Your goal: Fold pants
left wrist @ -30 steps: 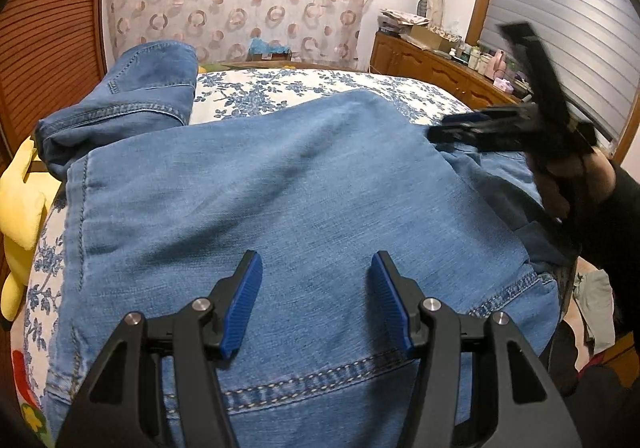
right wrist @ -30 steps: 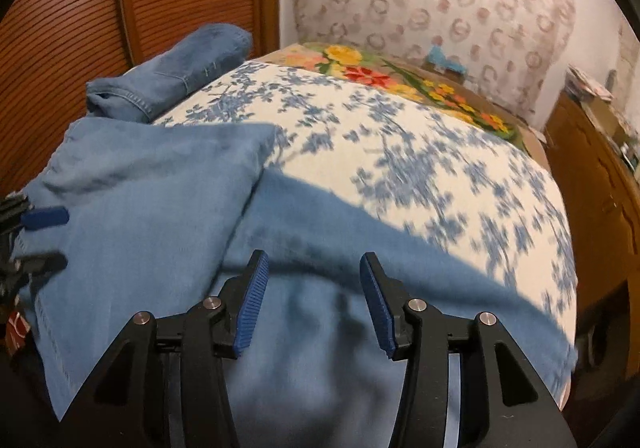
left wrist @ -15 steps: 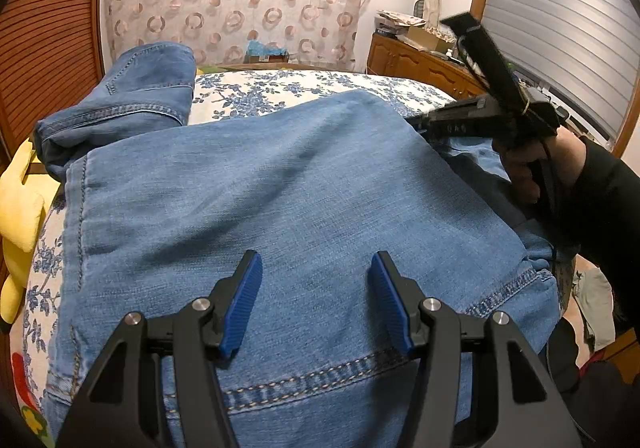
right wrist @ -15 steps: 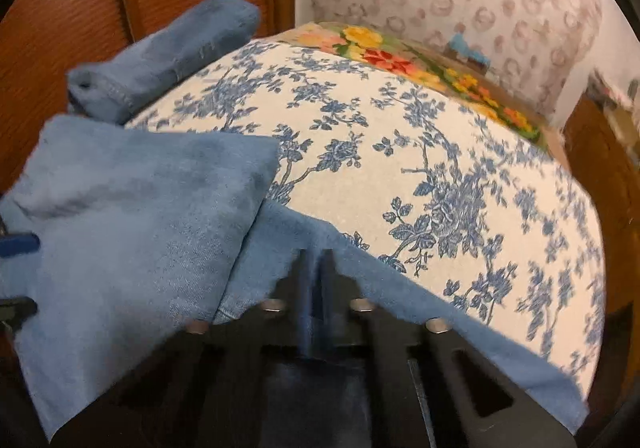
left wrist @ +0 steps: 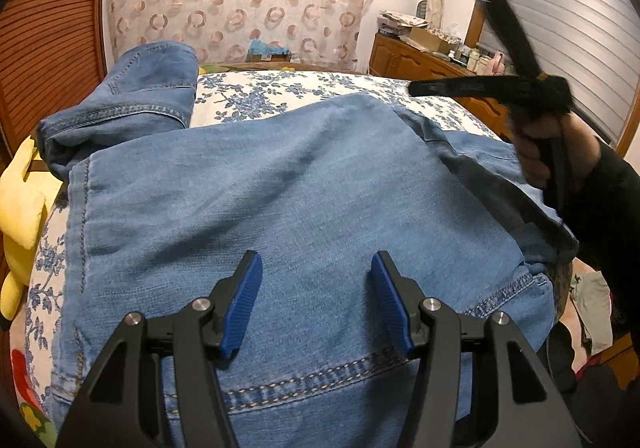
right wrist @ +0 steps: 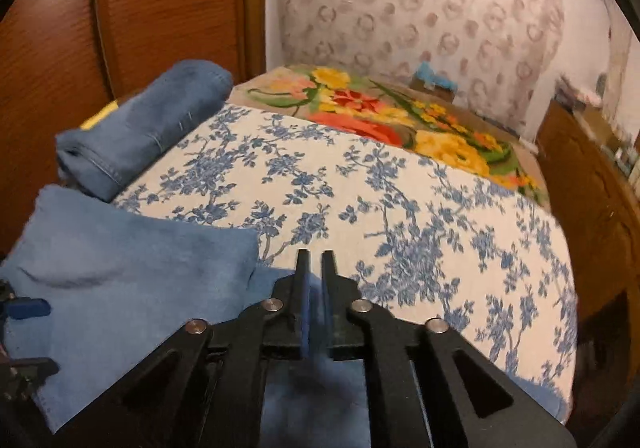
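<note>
Left wrist view: yellow plush toy (left wrist: 18, 207), jeans (left wrist: 280, 199) spread on floral bedspread (left wrist: 280, 87), wooden dresser (left wrist: 432, 63) far right. Left gripper (left wrist: 316, 300) poised over denim, jaws apart. Right gripper (right wrist: 314, 288) lifted, clenched; whether on fabric, cannot tell.

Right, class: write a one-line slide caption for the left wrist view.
Open left tool hovers over folded blue jeans on a floral bedspread, right tool raised alongside.

pants (left wrist: 280, 183) matt denim, stitched
</note>
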